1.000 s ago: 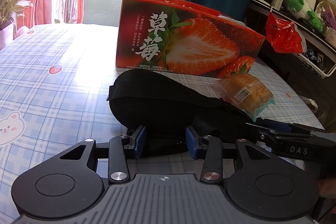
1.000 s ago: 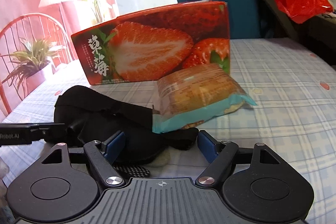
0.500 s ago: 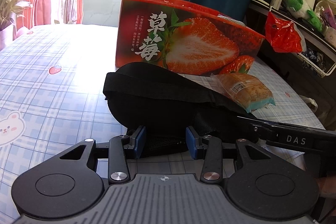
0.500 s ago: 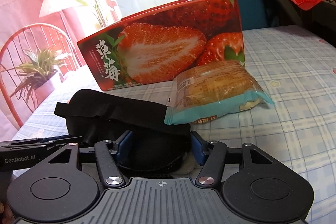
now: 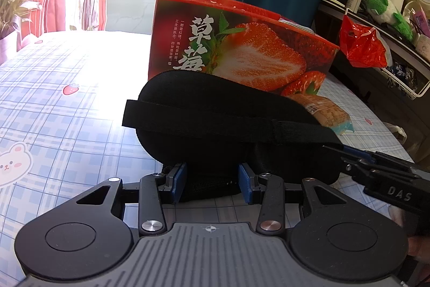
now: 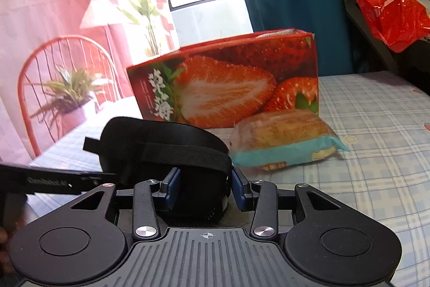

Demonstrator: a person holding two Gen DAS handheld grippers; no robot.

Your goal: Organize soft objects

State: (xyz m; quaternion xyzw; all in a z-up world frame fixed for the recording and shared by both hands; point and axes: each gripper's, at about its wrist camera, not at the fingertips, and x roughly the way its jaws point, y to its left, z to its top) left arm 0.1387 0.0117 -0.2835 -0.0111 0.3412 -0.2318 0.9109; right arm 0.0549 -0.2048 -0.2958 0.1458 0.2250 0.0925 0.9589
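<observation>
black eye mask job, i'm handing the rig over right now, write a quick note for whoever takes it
Left gripper: shut on the black padded fabric eye mask at its near edge.
Right gripper: jaws have just been closing, now shut on the mask's other end, where its elastic strap wraps round.
The mask is raised between both grippers, in front of the red strawberry-print cardboard box.
The clear-and-teal wrapped bread packet lies on the blue plaid tablecloth beside the box.
Done: mask gripped.
Left: probably mask and packet into the box.
</observation>
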